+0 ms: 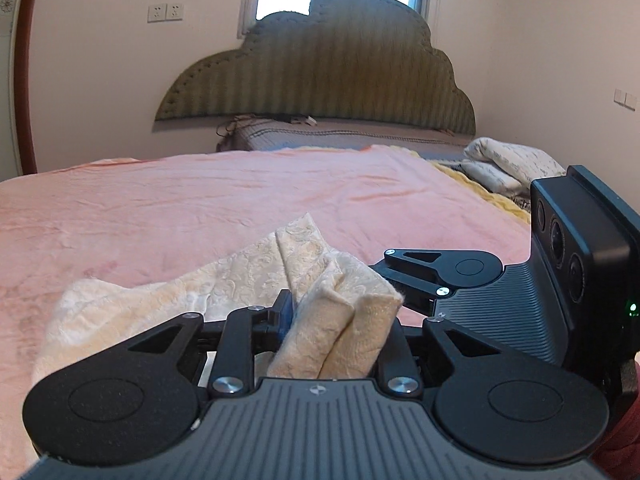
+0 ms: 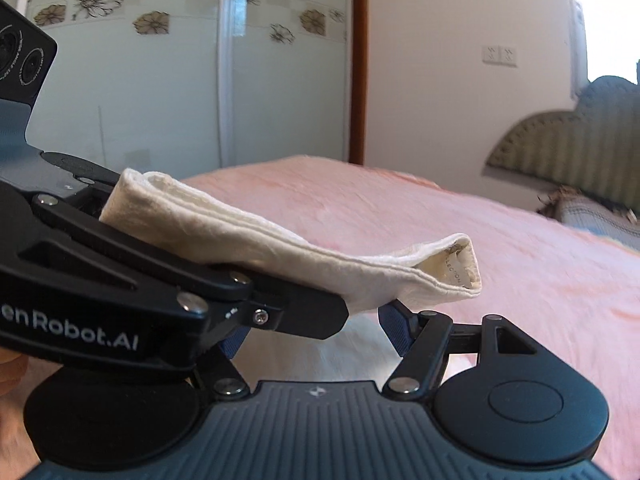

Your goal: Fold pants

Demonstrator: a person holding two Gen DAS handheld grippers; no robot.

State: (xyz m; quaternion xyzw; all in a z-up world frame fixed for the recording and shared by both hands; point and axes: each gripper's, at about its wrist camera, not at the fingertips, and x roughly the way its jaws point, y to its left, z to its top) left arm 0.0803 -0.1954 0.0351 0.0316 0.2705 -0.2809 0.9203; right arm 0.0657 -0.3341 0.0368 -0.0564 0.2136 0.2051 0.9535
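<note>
Cream patterned pants [image 1: 248,276] are bunched between the fingers of my left gripper [image 1: 340,312], which is shut on them; the rest drapes left onto the pink blanket [image 1: 240,200]. In the right wrist view the same pants [image 2: 280,248] hang as a folded band above the bed, the waistband end with a label sticking out to the right. My right gripper [image 2: 314,336] sits just under that band with its blue pads wide apart and nothing pinched between them. Its black body [image 1: 576,248] shows close beside the left gripper.
The pink blanket [image 2: 520,260] covers most of the bed. A green cloud-shaped headboard [image 1: 320,80] and a grey mattress edge [image 1: 340,136] lie at the far end. Folded bedding [image 1: 512,160] sits far right. A flower-patterned wardrobe [image 2: 160,60] stands beyond the bed.
</note>
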